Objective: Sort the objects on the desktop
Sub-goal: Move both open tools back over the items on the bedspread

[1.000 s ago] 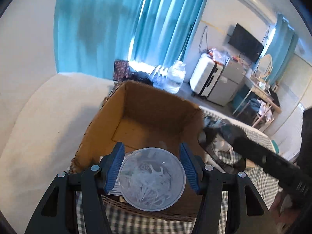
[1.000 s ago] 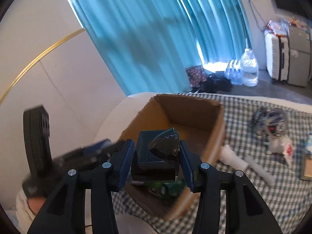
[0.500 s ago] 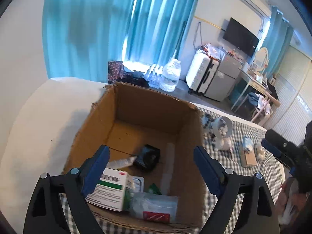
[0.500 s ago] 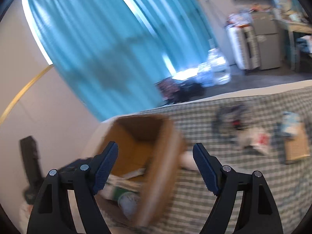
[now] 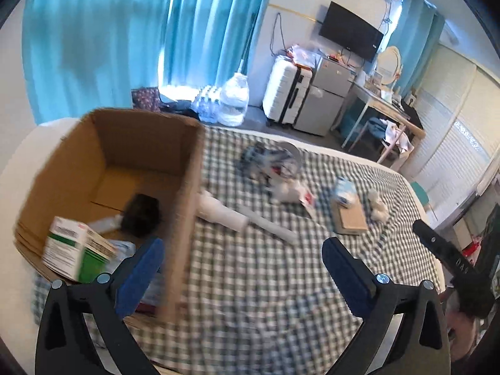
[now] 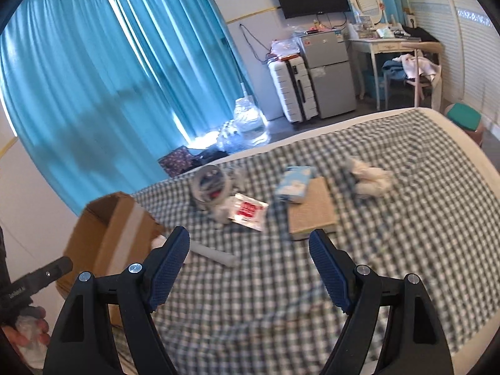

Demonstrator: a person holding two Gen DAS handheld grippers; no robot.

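Observation:
An open cardboard box [image 5: 109, 162] stands at the left end of a checked cloth [image 5: 250, 297]. Inside it lie a green-and-white carton [image 5: 75, 250] and a black item [image 5: 140, 215]. My left gripper [image 5: 242, 250] hangs beside the box's right wall; its jaws are opening with nothing between them. My right gripper [image 6: 250, 240] is open and empty over the cloth. Beyond it lie a white tube [image 6: 215, 254], a clear round container [image 6: 211, 187], a red-and-white packet [image 6: 248, 211], a blue pack [image 6: 295, 184], a brown notebook [image 6: 312, 215] and a white plush [image 6: 372, 178].
The cloth covers a bed whose white edge [image 6: 468, 137] curves round at the far right. Past it on the floor stand a large water bottle [image 6: 250, 122], a white suitcase [image 6: 293, 87], a small fridge [image 6: 328, 72] and a desk with a chair [image 6: 415, 68]. Blue curtains hang behind.
The left gripper let go of a clear round tub over the box, and the right let go of a black box. Both opened wide and swung right, away from the carton.

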